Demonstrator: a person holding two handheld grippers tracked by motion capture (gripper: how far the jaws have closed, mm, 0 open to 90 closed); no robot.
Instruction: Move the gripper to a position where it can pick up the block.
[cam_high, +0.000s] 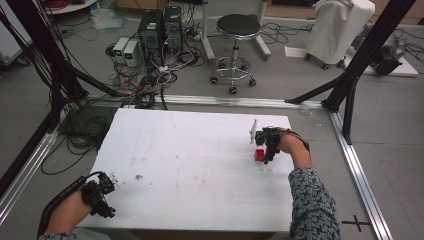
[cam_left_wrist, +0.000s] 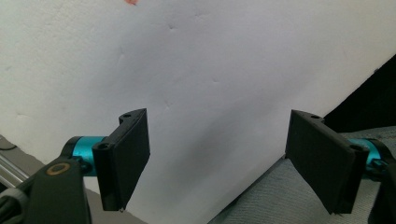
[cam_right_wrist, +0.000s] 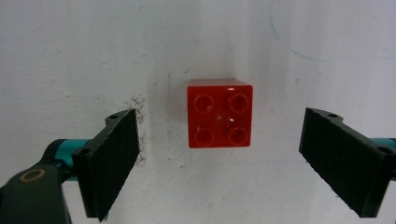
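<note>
From the high view, a white table (cam_high: 190, 160) with scattered dark smudges stands on a grey floor (cam_high: 280, 80) amid tangled cables (cam_high: 150, 80), computer towers (cam_high: 160, 30) and a black stool (cam_high: 237, 30), with the left gripper (cam_high: 102, 192) at its near left corner and the right gripper (cam_high: 267, 145) just over a red brick (cam_high: 259, 154) near the right edge. In the left gripper view the jaws stand wide apart over bare, dented white surface at the table's edge. In the right gripper view the jaws are spread wide, well clear of the four-stud brick lying between them on scuffed white
</note>
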